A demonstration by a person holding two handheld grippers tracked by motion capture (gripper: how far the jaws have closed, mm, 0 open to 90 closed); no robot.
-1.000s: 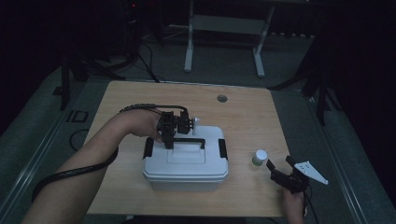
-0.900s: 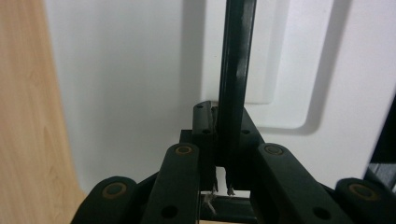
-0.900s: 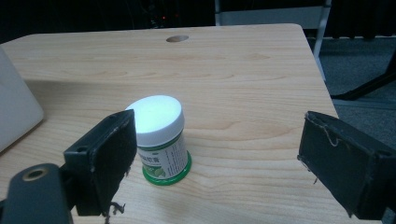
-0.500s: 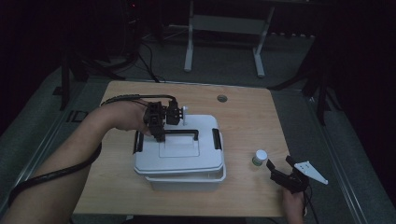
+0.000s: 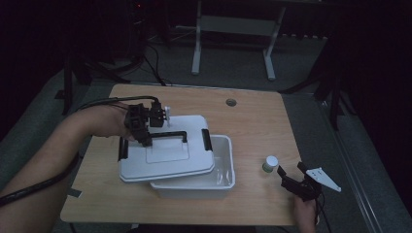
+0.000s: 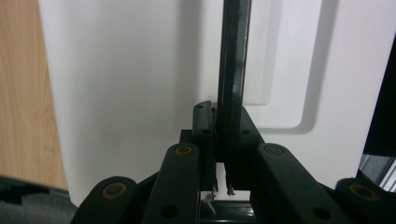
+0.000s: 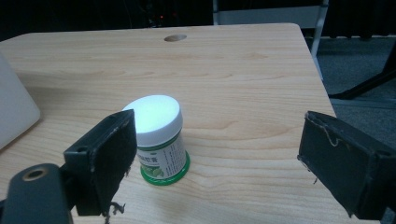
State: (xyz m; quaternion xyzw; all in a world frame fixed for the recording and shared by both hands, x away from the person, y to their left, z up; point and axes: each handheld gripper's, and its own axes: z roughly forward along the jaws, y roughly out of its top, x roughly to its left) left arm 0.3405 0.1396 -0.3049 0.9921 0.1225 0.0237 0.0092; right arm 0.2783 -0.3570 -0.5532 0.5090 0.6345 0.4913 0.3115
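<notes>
Since the earlier frame the lid (image 5: 167, 154) has been lifted off the white box (image 5: 221, 167) and carried toward the tabletop's left edge; it is now hanging tilted over the box's left part, leaving the right side of the box open. The left gripper (image 5: 145, 133) is pinching the lid's black handle (image 6: 232, 70), its jaws pressed tight on the bar. The box is sitting near the front edge of the tabletop (image 5: 252, 121), around the middle. The right gripper (image 5: 291, 179) is resting at the front right corner, jaws spread wide, holding nothing. A small white-capped jar (image 7: 159, 140) is standing upright just beyond those jaws, closer to one pad, apart from the box.
</notes>
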